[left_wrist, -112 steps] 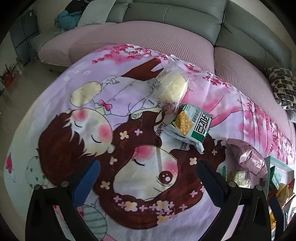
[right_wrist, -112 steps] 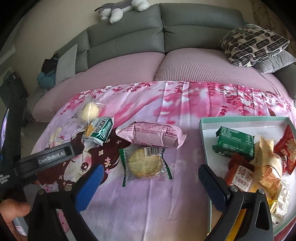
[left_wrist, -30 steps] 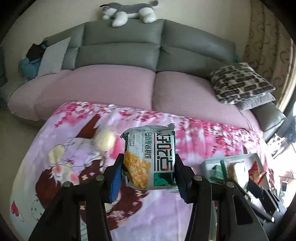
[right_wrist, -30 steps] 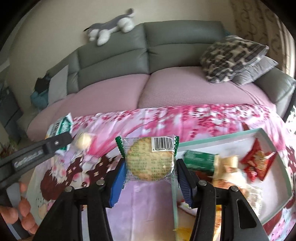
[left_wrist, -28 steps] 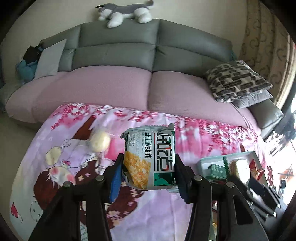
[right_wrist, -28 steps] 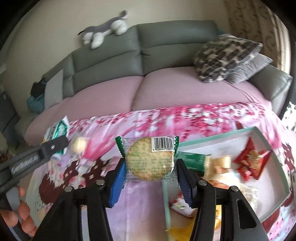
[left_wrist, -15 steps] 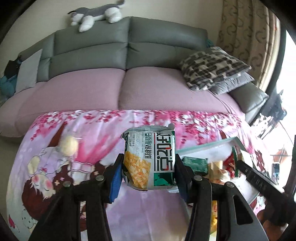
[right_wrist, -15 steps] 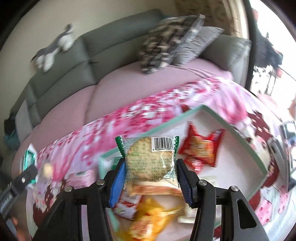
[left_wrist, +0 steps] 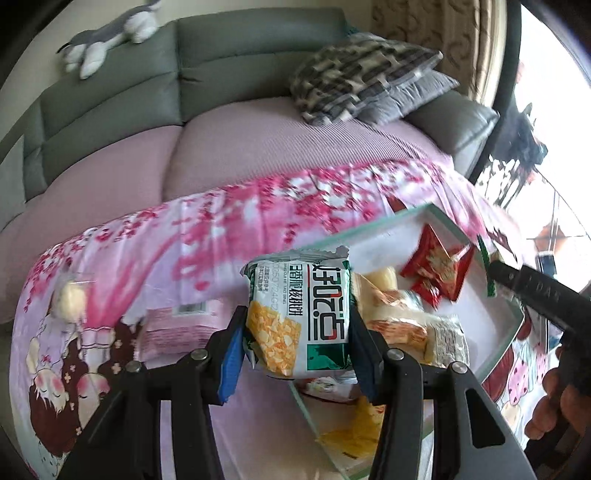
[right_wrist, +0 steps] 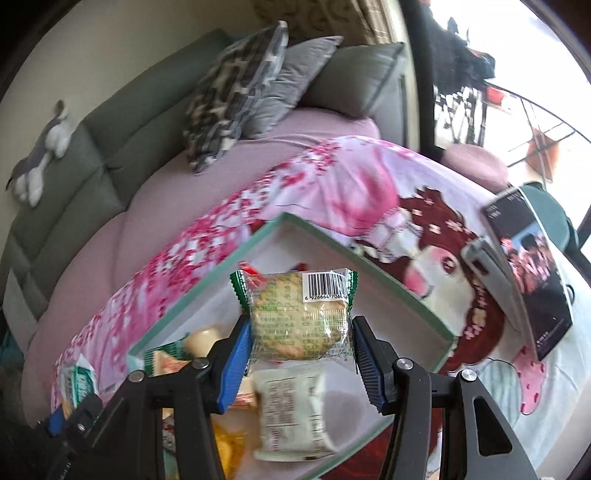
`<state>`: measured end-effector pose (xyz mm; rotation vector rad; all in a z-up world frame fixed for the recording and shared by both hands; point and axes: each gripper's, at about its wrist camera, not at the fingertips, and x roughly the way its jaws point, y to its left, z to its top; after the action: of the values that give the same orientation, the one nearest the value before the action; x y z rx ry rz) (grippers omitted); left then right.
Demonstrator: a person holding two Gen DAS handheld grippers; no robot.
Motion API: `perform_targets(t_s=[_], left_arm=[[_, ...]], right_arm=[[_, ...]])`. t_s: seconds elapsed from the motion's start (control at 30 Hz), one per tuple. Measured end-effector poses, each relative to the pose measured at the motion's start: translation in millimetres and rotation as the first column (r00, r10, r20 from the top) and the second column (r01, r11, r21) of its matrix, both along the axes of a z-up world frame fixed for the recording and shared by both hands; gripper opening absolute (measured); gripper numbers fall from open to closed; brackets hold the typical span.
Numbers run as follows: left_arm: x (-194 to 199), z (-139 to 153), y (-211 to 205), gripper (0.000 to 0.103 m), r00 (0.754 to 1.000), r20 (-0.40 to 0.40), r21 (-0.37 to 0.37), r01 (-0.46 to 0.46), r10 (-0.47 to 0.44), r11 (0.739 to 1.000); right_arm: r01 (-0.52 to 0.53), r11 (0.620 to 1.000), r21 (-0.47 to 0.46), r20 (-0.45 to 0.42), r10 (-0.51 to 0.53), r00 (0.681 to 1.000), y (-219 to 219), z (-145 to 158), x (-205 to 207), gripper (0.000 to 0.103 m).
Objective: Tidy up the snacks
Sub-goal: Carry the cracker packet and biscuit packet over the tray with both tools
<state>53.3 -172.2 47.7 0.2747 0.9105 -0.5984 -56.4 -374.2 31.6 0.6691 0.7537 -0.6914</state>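
Snack pack (left_wrist: pixel 299 317) with Chinese lettering, cookie (right_wrist: pixel 299 321) barcode 6926664…

A grey sofa (left_wrist: pixel 110 96) runs across the upper left of the left wrist view, its seat draped in a mauve cover (left_wrist: pixel 258 147); a grey-and-white plush animal (left_wrist: pixel 110 33) lies along the backrest; patterned cushions (left_wrist: pixel 362 74) pile at upper right, beside a beige patterned curtain (left_wrist: pixel 436 33); hard daylight floods through the window (right_wrist: pixel 517 74) at far right; a pink cartoon cloth (left_wrist: pixel 221 229) spreads below.
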Motion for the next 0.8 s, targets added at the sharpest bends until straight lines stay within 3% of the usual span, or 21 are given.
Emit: perform_targets(t_s=[0.33,0.8], left_arm=[[0,-39,-32,0.052,0.998,-0.056,0.058,0.032,-0.029,0.998],[4,-45,-54,0.052,0.997,-0.054,0.04,0.054,-0.052,0.998]], right_arm=[[0.039,0.999,0.025,-0.028,-0.038,0.999,-13,-12,-5,0.057],[0.053,0.997,0.053,-0.057,-0.05,0.997,-23,-24,-4,0.057]])
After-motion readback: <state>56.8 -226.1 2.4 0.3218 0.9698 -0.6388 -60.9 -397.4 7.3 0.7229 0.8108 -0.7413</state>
